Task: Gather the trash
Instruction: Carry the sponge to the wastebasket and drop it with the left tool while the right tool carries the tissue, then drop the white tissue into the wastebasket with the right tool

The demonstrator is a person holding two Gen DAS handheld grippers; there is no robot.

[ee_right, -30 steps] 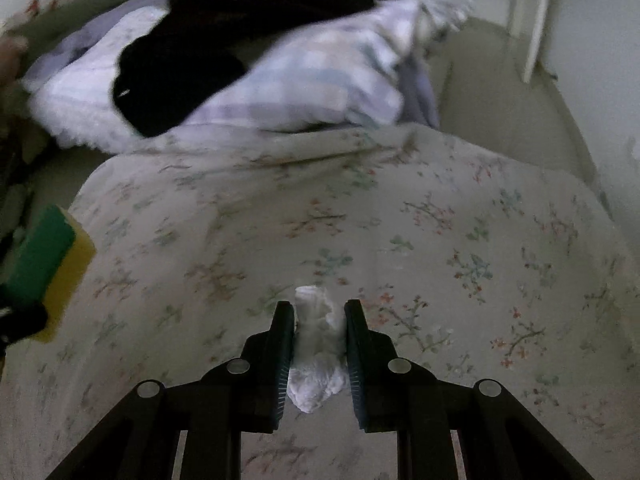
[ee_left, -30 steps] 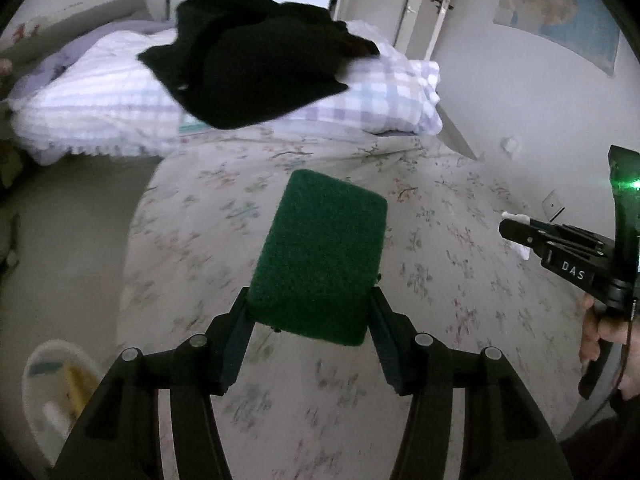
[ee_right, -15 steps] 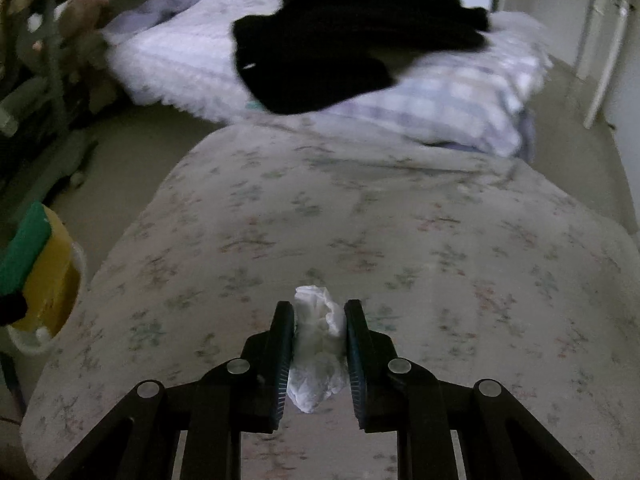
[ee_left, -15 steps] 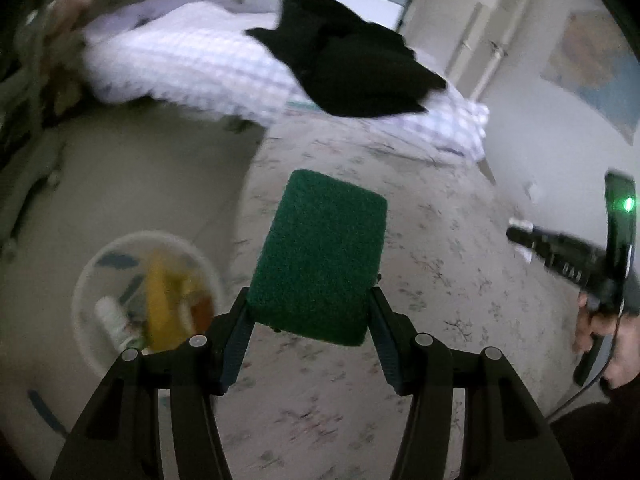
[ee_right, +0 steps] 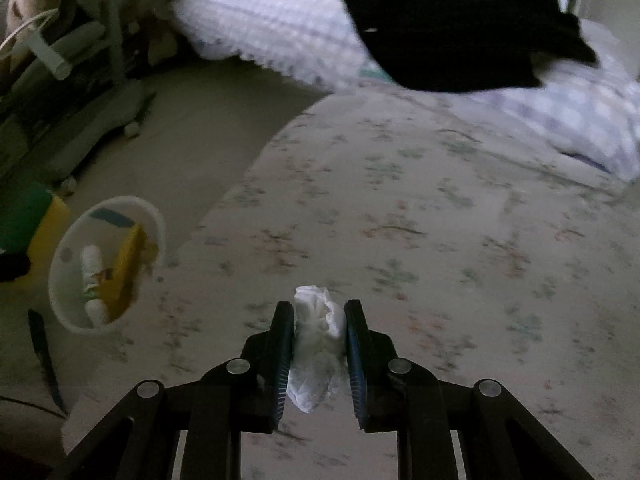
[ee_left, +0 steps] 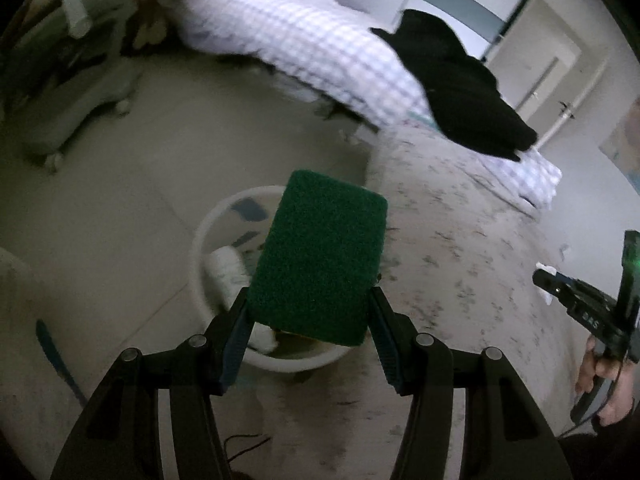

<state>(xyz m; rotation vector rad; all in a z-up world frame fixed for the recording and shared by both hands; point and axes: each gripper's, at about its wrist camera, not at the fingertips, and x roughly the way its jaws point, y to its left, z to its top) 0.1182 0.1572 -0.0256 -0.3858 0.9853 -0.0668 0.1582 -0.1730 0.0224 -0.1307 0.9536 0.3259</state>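
- Left gripper (ee_left: 310,312) clamped on a green-topped sponge (ee_left: 320,256), jaws about half spread, pads pressing its two long sides. Sponge sticks out fwd past the tips; yellow underside shows in the right wrist view.
- Right gripper (ee_right: 318,344) nearly shut, pinching a crumpled white tissue (ee_right: 318,344) between the pads. Wad pokes out above and below the fingers.
- White bin (ee_left: 208,240) sits on the floor just beside the edge of the floral bed (ee_left: 460,248). Already has stuff in it: a white bottle-ish thing and a yellow packet, can't tell more.
- Key relation: in the left wrist view the bin lies right under and behind the sponge, so the sponge hangs roughly above the bin's mouth. Sponge long axis runs along the gripper's pointing line, tilted down toward the bin.
- From the right gripper the bin (ee_right: 108,264) is well off to the left and lower, over the bed edge. Tissue hangs above the mattress, not above the bin.
- So left hand is nearer; I'd judge the sponge goes in first, w/ a plain release. Right needs to cross left before letting go.
- Risk: sponge is wide vs the bin mouth, could clip the rim.
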